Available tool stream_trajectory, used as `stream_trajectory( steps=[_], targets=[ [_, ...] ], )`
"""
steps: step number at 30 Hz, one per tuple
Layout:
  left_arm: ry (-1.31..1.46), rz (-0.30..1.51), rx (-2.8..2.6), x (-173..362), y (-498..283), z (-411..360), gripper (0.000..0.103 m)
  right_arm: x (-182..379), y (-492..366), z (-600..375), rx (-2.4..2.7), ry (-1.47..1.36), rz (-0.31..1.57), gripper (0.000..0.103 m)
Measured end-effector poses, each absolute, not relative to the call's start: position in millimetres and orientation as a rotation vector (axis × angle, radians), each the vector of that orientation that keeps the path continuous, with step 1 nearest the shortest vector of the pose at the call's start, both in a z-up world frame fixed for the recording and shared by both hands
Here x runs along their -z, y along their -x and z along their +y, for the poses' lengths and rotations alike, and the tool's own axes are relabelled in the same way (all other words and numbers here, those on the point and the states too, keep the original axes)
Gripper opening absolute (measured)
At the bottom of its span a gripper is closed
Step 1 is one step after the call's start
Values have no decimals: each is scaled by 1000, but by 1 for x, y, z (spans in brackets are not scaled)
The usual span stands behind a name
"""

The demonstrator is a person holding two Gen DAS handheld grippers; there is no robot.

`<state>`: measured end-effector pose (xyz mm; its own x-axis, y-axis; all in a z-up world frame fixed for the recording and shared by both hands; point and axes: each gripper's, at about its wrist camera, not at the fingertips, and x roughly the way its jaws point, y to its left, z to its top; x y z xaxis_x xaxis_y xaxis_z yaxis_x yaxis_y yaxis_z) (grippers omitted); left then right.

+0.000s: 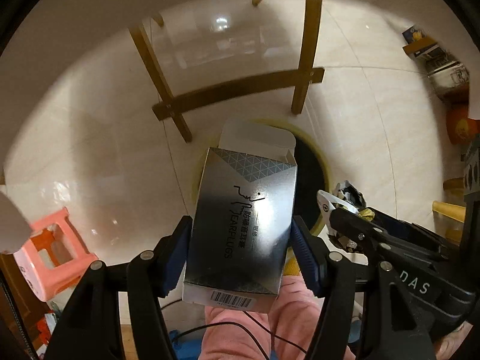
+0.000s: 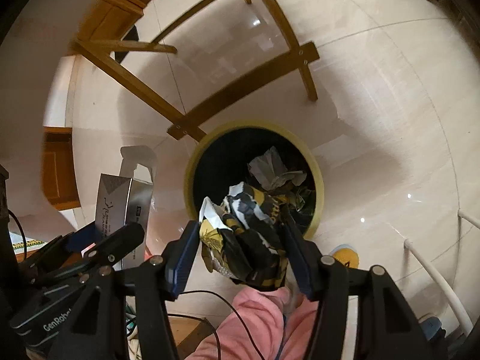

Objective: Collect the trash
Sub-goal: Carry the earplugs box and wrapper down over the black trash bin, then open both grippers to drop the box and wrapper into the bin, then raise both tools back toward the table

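Observation:
My left gripper (image 1: 241, 225) is shut on a silver earplug box (image 1: 243, 219) with its top flap open, held above the floor over the near left rim of a round yellow-rimmed trash bin (image 1: 322, 174). My right gripper (image 2: 240, 225) is shut on a crumpled black, yellow and white wrapper (image 2: 246, 231), held over the near rim of the bin (image 2: 195, 162). The bin holds crumpled paper (image 2: 273, 168) and other scraps. The box also shows at the left of the right wrist view (image 2: 120, 204), and the right gripper with the wrapper (image 1: 348, 201) at the right of the left wrist view.
Wooden chair legs and crossbar (image 1: 237, 90) stand just behind the bin on the glossy tiled floor. A pink plastic stool (image 1: 57, 249) stands at the left. Pink-clad legs (image 2: 258, 321) and thin black cables are below the grippers. A white tube frame (image 2: 435, 273) is at the right.

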<state>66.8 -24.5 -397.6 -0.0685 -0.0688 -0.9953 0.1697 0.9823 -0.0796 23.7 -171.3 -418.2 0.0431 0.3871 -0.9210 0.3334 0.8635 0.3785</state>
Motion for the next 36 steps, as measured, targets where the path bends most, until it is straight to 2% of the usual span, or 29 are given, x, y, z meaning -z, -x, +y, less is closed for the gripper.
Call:
stream_trajectory(
  steps=[8, 15, 18, 26, 36],
  targets=[
    [-45, 1661, 218, 438, -68, -18, 65, 455, -27, -165, -32, -628, 1587, 63],
    [-41, 1651, 186, 438, -66, -6, 80, 465, -29, -164, -12, -615, 1593, 72],
    [-44, 1639, 178, 438, -65, -4, 82, 464, -29, -162, -11, -591, 1593, 73],
    [-48, 1595, 165, 414, -60, -2, 84, 449, -26, -164, 1, -582, 1579, 73],
    [1, 1542, 127, 364, -48, -1, 84, 400, -21, -168, -11, -545, 1530, 73]
  ],
)
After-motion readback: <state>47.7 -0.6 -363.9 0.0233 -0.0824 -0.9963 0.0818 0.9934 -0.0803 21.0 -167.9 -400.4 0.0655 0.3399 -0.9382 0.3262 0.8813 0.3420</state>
